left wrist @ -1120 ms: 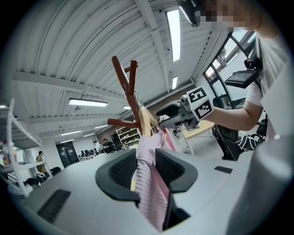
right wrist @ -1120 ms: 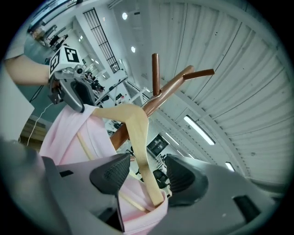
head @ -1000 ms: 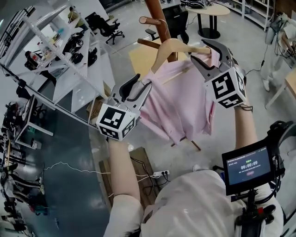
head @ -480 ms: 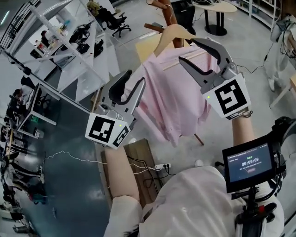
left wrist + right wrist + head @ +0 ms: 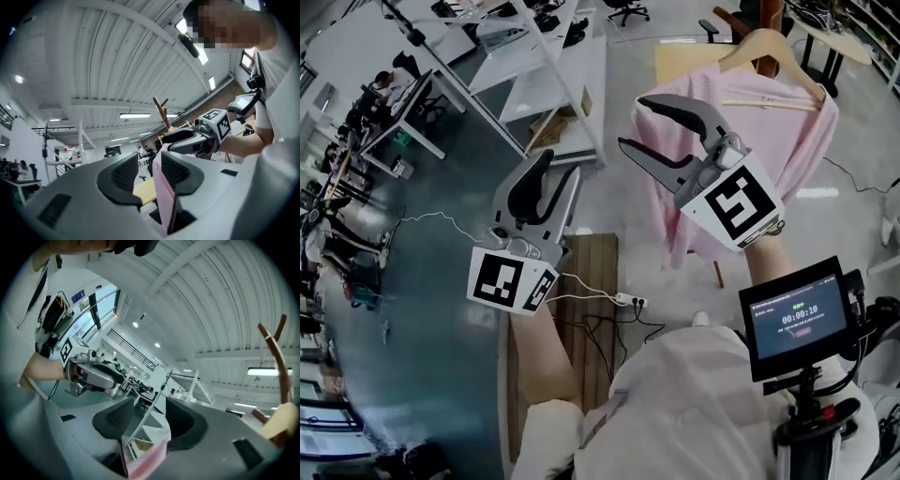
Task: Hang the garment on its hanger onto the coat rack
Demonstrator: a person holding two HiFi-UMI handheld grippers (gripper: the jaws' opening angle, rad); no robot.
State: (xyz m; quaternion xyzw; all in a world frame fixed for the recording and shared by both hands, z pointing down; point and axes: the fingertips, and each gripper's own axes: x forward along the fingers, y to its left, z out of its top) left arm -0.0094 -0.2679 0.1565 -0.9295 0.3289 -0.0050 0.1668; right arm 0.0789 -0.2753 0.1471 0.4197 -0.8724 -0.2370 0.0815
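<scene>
The pink garment (image 5: 741,141) hangs on its wooden hanger (image 5: 769,52) at the top right of the head view, up against the brown coat rack (image 5: 739,17). My right gripper (image 5: 633,122) floats left of the garment, clear of it; its jaws are wide and closing slightly, with nothing between them. Lower left, my left gripper (image 5: 558,169) points upward, open and empty. The left gripper view shows the right gripper (image 5: 206,133) and the coat rack (image 5: 161,110) beyond its own jaws. The rack's pegs (image 5: 276,348) and the hanger (image 5: 283,420) sit at the right gripper view's edge.
White shelving frames (image 5: 553,84) stand at the upper left above a dark floor. A wooden board (image 5: 591,281), a power strip (image 5: 628,300) and cables lie on the floor below the grippers. A small screen (image 5: 792,319) is mounted at my chest. People sit at desks (image 5: 380,89) far left.
Both grippers have drawn back from the garment, toward the lower left. The right gripper has left the hanger's shoulder. The garment stays hanging at the rack.
</scene>
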